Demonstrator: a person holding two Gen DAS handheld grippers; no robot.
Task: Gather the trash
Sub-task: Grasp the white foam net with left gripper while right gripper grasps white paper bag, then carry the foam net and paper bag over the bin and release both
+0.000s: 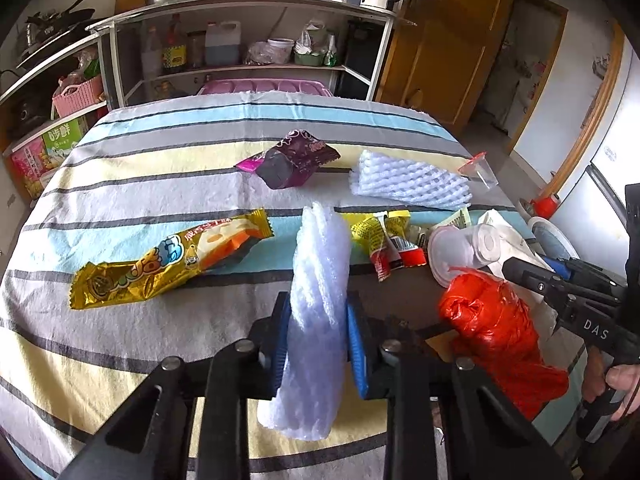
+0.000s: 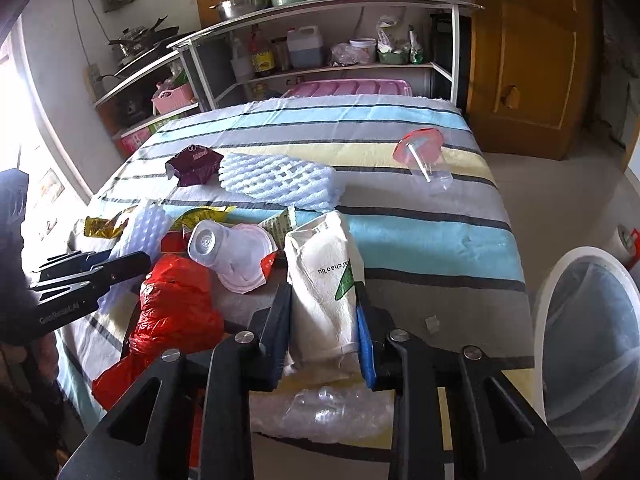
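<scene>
Left gripper [image 1: 318,336] is sitting at bottom centre of the left wrist view, jaws clenching a white foam sheet [image 1: 318,280] that's sticking up between the blue pads [image 1: 357,354]. Right gripper [image 2: 323,328] is at bottom centre of the right wrist view, jaws clamping a white paper bag [image 2: 324,280] w/ green print. The bench [image 1: 140,196], under a striped cloth, is carrying the rest of the trash: gold wrapper [image 1: 168,260] at centre left, purple wrapper [image 1: 290,158] upper centre, foam net [image 1: 408,180] right of it, plastic cup [image 2: 426,160] at upper right, red bag [image 2: 176,308] lower left beside the grippers. White bin [image 2: 588,344] is standing at the right edge of the frame, just off the bench.
</scene>
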